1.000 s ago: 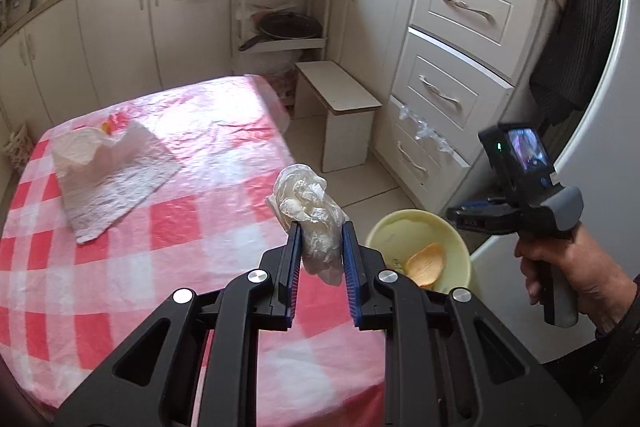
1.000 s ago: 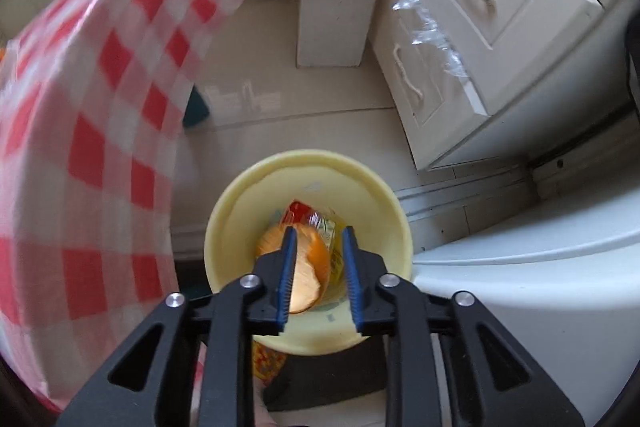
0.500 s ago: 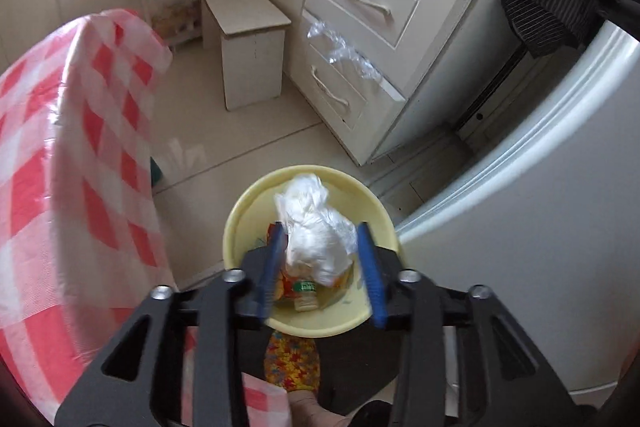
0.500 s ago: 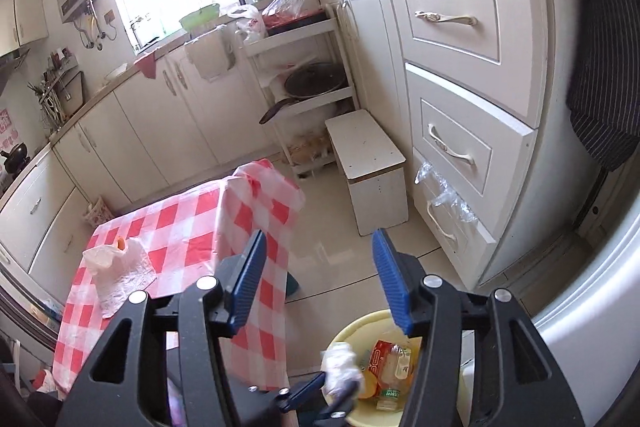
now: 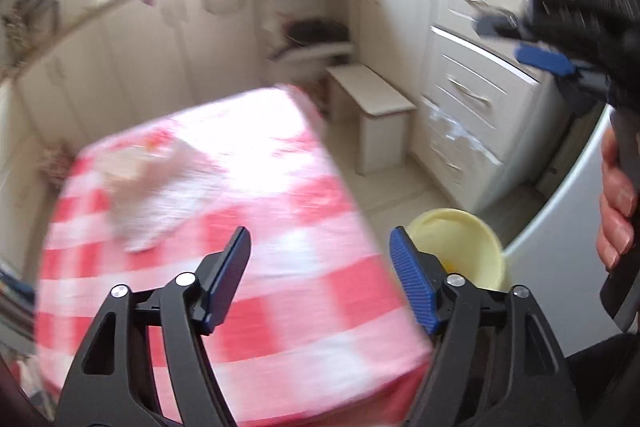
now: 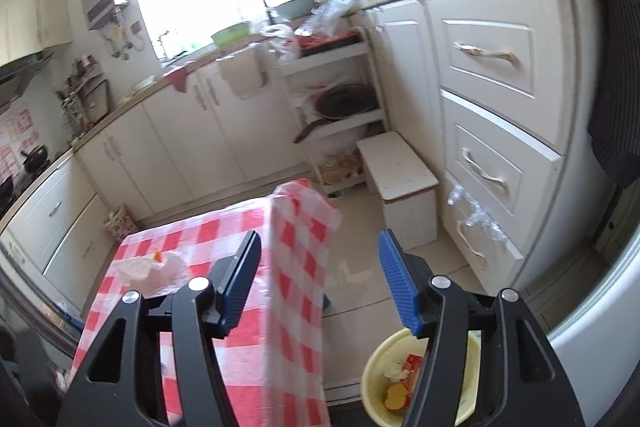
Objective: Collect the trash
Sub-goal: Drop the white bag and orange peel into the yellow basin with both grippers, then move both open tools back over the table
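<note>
My left gripper [image 5: 320, 267] is open and empty above the near right part of the red-checked table [image 5: 240, 287]; this view is blurred. A white bag with an orange scrap [image 5: 160, 183] lies on the table's far left; it also shows in the right wrist view [image 6: 154, 271]. The yellow bin [image 5: 472, 239] stands on the floor right of the table. In the right wrist view the bin [image 6: 378, 383] holds a white wad, an orange peel and a red packet. My right gripper [image 6: 318, 275] is open and empty, high above the table's edge [image 6: 296, 267].
A small white stool [image 6: 404, 183] stands by the drawer unit [image 6: 500, 131]. An open shelf with a pan [image 6: 340, 103] is in the corner. A white appliance [image 6: 600, 307] is at the right. My right hand and gripper show in the left wrist view [image 5: 592, 39].
My left gripper let the white wad go into the yellow bin, opened wide and swung back over the table. My right gripper rose a little and stayed open.
</note>
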`<state>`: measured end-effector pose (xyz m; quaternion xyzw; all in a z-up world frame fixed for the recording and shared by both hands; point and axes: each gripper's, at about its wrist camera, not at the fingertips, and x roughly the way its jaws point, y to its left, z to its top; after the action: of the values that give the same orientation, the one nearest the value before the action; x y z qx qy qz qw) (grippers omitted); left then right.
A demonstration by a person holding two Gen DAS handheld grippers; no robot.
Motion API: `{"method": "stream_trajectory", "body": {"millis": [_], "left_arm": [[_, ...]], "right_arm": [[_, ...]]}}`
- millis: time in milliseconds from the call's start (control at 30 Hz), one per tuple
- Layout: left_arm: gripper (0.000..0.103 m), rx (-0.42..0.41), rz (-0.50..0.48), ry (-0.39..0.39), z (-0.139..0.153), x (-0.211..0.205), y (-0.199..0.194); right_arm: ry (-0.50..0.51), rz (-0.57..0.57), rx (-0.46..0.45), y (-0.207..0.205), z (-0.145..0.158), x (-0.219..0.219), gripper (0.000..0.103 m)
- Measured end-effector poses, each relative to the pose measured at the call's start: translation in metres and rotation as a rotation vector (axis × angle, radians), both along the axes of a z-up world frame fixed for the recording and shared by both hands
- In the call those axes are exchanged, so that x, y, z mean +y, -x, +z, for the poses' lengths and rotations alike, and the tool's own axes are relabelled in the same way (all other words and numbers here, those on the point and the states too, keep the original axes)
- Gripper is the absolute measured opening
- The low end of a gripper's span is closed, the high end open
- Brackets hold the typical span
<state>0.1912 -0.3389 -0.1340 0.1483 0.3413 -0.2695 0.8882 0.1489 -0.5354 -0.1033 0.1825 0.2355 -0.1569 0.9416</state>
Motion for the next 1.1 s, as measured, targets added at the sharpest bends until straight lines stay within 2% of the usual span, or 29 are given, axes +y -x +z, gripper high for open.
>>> {"method": "stream_trajectory", "body": {"millis": [133, 233, 400, 500, 600, 733, 1033, 1100], "left_arm": [[0.081, -0.104, 0.146, -0.01, 0.028, 0.088, -0.013], [0.084, -0.143, 0.275, 0.004, 0.034, 0.151, -0.027], [0.084, -0.076, 0.448, 0.101, 0.032, 0.235, -0.039], [0.088, -0.098, 0.482, 0.166, 0.038, 0.267, -0.039], [0.089, -0.075, 0.497, 0.216, 0.038, 0.285, -0.035], [0.089, -0.08, 0.497, 0.219, 0.037, 0.287, -0.033], [0.091, -0.087, 0.496, 0.214, 0.039, 0.287, -0.03], [0.091, -0.093, 0.497, 0.205, 0.039, 0.285, -0.03]], "right_arm": [[-0.02, 0.067, -0.027, 0.001, 0.0, 0.058, 0.068], [0.007, 0.127, -0.063, 0.002, 0.004, 0.103, 0.072], [0.107, 0.22, -0.069, -0.004, -0.005, 0.178, 0.079], [0.117, 0.243, -0.08, -0.014, -0.008, 0.205, 0.08], [0.094, 0.249, -0.072, -0.03, -0.009, 0.219, 0.08], [0.068, 0.259, -0.057, -0.042, -0.011, 0.234, 0.08], [0.137, 0.277, -0.036, -0.045, -0.027, 0.248, 0.081], [0.136, 0.252, 0.045, -0.055, -0.034, 0.246, 0.081]]}}
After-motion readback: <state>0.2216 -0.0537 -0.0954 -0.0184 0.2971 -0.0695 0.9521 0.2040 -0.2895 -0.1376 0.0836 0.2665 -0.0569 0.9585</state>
